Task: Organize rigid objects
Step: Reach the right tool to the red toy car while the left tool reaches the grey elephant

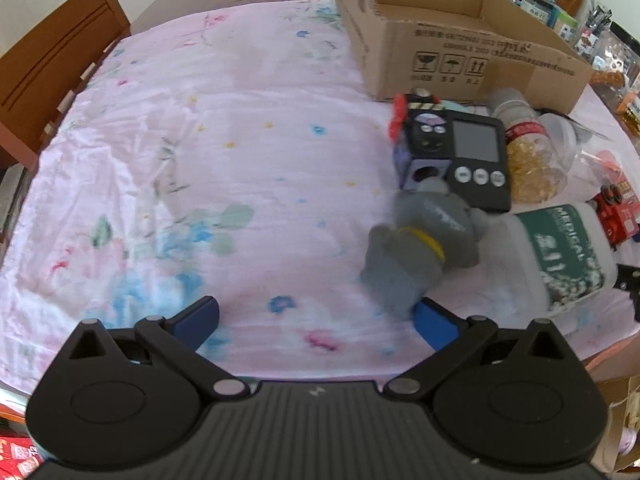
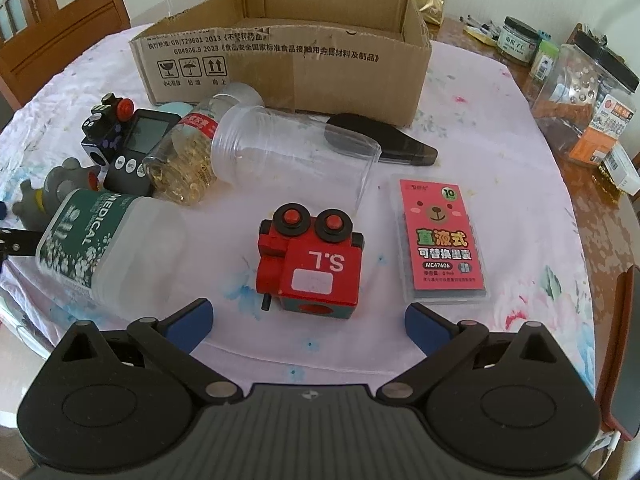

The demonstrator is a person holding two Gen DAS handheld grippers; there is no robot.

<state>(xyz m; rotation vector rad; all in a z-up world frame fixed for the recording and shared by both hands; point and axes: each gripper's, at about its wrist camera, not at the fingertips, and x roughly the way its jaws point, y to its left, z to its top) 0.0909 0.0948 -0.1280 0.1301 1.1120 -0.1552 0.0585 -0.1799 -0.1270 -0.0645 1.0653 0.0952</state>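
A cardboard box [image 2: 280, 60] stands open at the back of the table; it also shows in the left wrist view as the cardboard box [image 1: 460, 52]. In front of it lie a red toy train block [image 2: 310, 266], a pink refill pack [image 2: 442, 240], a clear cup [image 2: 296, 152], a capsule bottle [image 2: 180, 164], a black timer [image 2: 136, 148], a purple toy block [image 2: 104, 124] and a white medical bottle [image 2: 100, 244]. My right gripper [image 2: 308, 322] is open just before the red block. My left gripper [image 1: 318, 320] is open, with a grey toy figure [image 1: 420, 248] beside its right finger [image 1: 434, 324].
Wooden chairs [image 1: 52, 68] stand at the left. A black flat object [image 2: 384, 138] lies by the box. Jars and packets [image 2: 592, 92] crowd the table's right edge. The pink floral cloth [image 1: 200, 160] is bare on the left half.
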